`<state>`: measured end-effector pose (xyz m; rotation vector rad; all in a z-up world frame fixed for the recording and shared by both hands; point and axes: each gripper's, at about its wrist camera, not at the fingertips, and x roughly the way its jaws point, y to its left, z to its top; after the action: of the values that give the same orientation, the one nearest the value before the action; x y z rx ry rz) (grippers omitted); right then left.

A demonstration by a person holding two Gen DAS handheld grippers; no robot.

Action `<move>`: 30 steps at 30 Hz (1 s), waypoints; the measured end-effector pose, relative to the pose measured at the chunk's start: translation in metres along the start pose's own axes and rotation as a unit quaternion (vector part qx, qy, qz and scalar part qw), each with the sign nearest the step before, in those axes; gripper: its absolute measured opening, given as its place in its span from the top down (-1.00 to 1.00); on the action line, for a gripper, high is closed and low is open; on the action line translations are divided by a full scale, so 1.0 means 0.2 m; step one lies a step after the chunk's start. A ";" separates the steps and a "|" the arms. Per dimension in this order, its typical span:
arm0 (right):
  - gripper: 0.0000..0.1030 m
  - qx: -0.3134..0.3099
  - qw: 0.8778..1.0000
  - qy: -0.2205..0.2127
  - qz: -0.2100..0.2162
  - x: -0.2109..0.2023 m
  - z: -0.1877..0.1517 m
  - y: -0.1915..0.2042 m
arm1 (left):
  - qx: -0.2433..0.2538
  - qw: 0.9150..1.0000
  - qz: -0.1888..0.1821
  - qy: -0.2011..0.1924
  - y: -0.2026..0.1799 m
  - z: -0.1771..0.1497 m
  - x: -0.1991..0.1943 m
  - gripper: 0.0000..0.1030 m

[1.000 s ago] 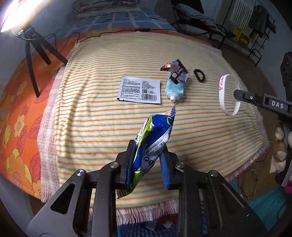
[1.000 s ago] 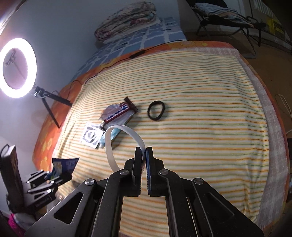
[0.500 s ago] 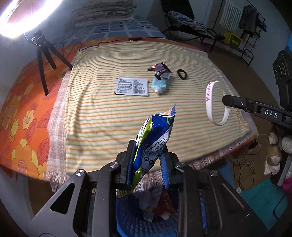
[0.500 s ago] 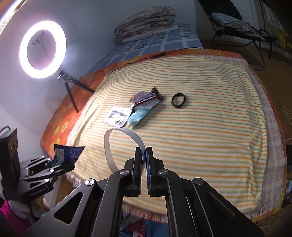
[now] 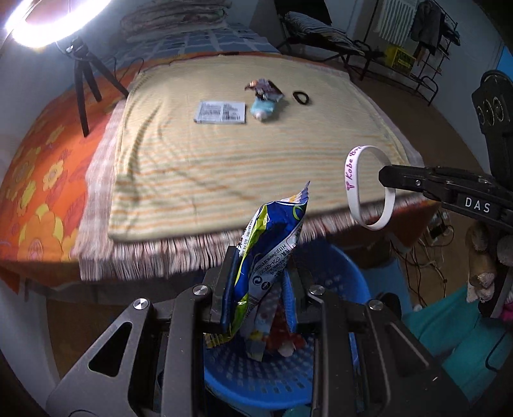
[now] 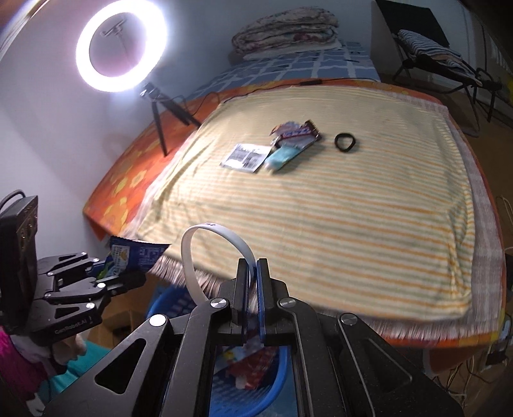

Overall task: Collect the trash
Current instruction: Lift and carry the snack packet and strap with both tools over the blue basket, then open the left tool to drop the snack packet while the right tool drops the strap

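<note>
My left gripper (image 5: 261, 282) is shut on a blue and green snack wrapper (image 5: 272, 243) and holds it above a blue perforated basket (image 5: 333, 282) with trash in it, off the bed's near edge. My right gripper (image 6: 255, 272) is shut on a white wristband (image 6: 218, 253), also over the basket (image 6: 170, 301). The wristband (image 5: 368, 186) and right gripper (image 5: 384, 176) show at the right of the left wrist view. On the striped blanket (image 5: 256, 166) lie a white label packet (image 5: 220, 112), a light blue tube (image 5: 263, 108), a candy wrapper (image 5: 263, 88) and a black hair tie (image 5: 301, 97).
A ring light (image 6: 121, 45) on a tripod (image 5: 85, 80) stands at the bed's left side. A folded quilt (image 6: 285, 29) lies at the far end. A folding chair (image 5: 320, 35) and a rack (image 5: 416, 38) stand on the floor to the right. Cables (image 5: 433, 243) lie by the basket.
Both grippers have pulled back from over the blanket to beyond the bed's near edge, above the blue basket. Each still holds its item.
</note>
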<state>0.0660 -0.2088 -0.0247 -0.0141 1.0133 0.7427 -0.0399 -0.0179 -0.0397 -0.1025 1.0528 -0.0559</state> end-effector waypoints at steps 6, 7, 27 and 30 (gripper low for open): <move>0.94 -0.017 1.000 0.013 -0.002 0.01 -0.12 0.05 | -0.003 1.000 -0.004 0.019 0.00 -0.13 0.03 0.52; 0.94 -0.018 1.000 0.016 -0.002 0.02 -0.14 0.06 | -0.004 1.000 -0.005 0.021 0.00 -0.14 0.04 0.52; 0.94 -0.035 0.996 0.076 -0.003 0.17 -0.37 0.12 | 0.007 0.998 -0.003 0.061 -0.04 -0.31 0.14 0.52; 0.94 -0.037 0.996 0.083 -0.004 0.18 -0.39 0.12 | 0.009 0.998 -0.001 0.067 -0.05 -0.32 0.16 0.49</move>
<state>0.0037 -0.1963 -0.0879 -0.1455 1.1422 0.7807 -0.0806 -0.0337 -0.0973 -0.0840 1.1856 -0.0747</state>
